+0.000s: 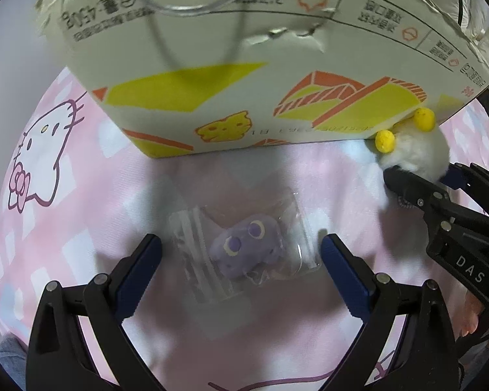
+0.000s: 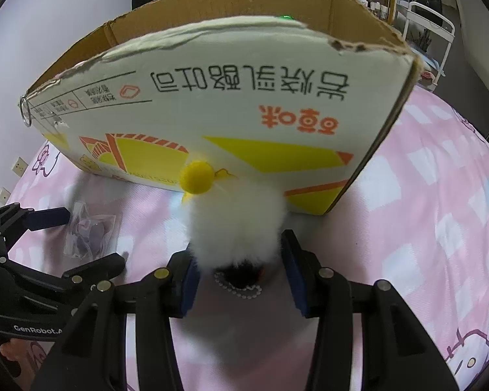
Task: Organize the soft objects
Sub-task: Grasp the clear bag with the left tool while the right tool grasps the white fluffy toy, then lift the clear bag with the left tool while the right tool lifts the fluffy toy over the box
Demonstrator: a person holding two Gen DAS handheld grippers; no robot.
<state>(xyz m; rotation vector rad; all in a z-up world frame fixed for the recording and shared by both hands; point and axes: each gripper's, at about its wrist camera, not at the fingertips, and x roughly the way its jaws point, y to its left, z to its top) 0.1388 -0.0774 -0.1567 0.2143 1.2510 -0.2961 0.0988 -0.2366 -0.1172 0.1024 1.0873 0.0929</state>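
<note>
Item: bagged purple plush (image 1: 247, 251), lying flat on the pink bedspread (image 1: 81, 215), directly ahead of the left claw (image 1: 241, 260) and between its fingers. The left claw is standing wide open, nothing gripped, bracketing the packet's shorter span.

Item: white fluffy toy (image 2: 234, 218), sitting against the cardboard box (image 2: 244, 97). The right claw (image 2: 239, 277) is gripping it.

Left gripper (image 1: 241, 254): two black angular plastic arms joined by silver round-headed pivot screws, each ending in fingers (image 1: 342, 270) faced with dark blue ridged pads. Right gripper (image 2: 239, 272): same black linkage, silver screws and blue-padded fingers (image 2: 293, 273). White lettering marks each black body: "DAS" and "GenRobot".
</note>
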